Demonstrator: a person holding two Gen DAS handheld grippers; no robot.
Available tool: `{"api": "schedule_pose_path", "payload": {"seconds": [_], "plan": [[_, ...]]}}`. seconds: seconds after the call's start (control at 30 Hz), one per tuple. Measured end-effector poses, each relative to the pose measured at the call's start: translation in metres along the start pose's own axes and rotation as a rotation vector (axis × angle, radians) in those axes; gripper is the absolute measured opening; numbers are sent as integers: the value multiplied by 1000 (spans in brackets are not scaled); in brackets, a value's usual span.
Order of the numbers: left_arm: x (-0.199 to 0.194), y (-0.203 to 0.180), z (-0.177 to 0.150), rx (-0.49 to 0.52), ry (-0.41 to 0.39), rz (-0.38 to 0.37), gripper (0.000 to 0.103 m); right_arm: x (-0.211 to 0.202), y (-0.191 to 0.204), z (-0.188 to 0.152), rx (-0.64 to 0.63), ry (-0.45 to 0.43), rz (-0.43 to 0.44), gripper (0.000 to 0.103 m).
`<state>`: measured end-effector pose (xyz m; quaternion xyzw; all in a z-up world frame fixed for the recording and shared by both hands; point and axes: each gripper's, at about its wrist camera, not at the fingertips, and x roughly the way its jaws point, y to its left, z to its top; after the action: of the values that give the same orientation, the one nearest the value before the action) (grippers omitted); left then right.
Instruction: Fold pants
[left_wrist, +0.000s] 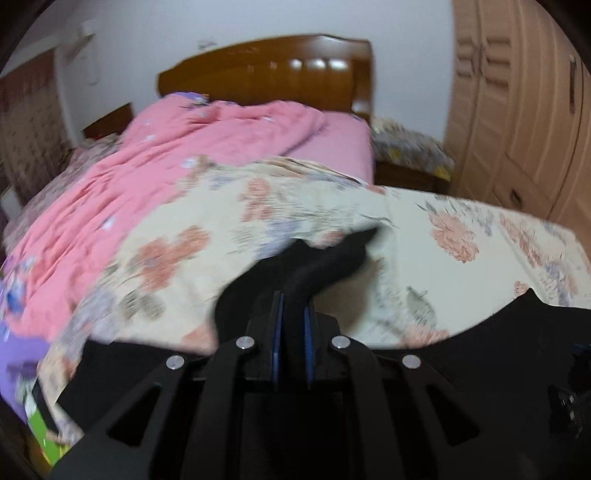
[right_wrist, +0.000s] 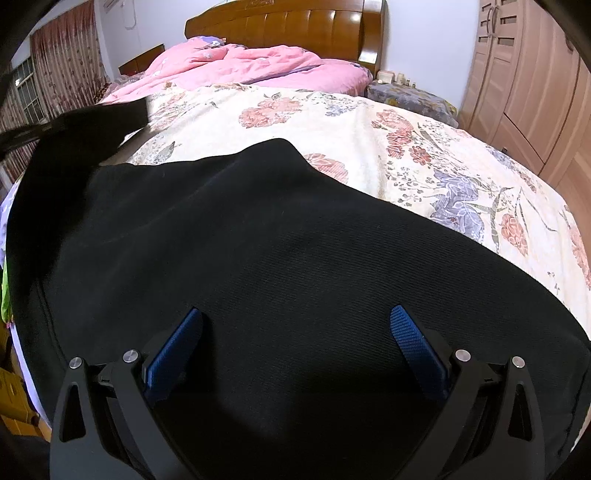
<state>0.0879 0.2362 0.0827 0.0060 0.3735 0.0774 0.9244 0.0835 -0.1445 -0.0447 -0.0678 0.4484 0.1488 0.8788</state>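
Black pants (right_wrist: 258, 240) lie spread on the floral bedspread (right_wrist: 369, 122) and fill most of the right wrist view. My right gripper (right_wrist: 295, 314) hovers open just above them, its blue pads (right_wrist: 177, 347) wide apart with nothing pinched. In the left wrist view my left gripper (left_wrist: 293, 317) is shut on a fold of the pants (left_wrist: 325, 266), which bunches up and pokes out beyond the fingertips over the bedspread (left_wrist: 221, 240). At the upper left of the right wrist view a blurred corner of the pants (right_wrist: 96, 122) is lifted off the bed.
A crumpled pink quilt (right_wrist: 236, 62) lies toward the wooden headboard (right_wrist: 288, 29). A wooden wardrobe (right_wrist: 528, 81) stands on the right, with a covered bedside table (right_wrist: 410, 96) beside the bed. Curtains and a window (right_wrist: 33, 96) are on the left.
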Motion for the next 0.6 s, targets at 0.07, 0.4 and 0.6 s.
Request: {"api": "schedule_pose_path", "payload": {"seconds": [0.07, 0.4, 0.6], "plan": [[-22, 22, -17, -44, -11, 24, 9, 1, 0, 0, 0, 1, 0, 99], [-47, 127, -141, -328, 73, 74, 6, 4, 1, 1, -10, 13, -16, 99], [-29, 155, -167, -438, 81, -1, 19, 4, 1, 1, -10, 13, -19, 99]]}}
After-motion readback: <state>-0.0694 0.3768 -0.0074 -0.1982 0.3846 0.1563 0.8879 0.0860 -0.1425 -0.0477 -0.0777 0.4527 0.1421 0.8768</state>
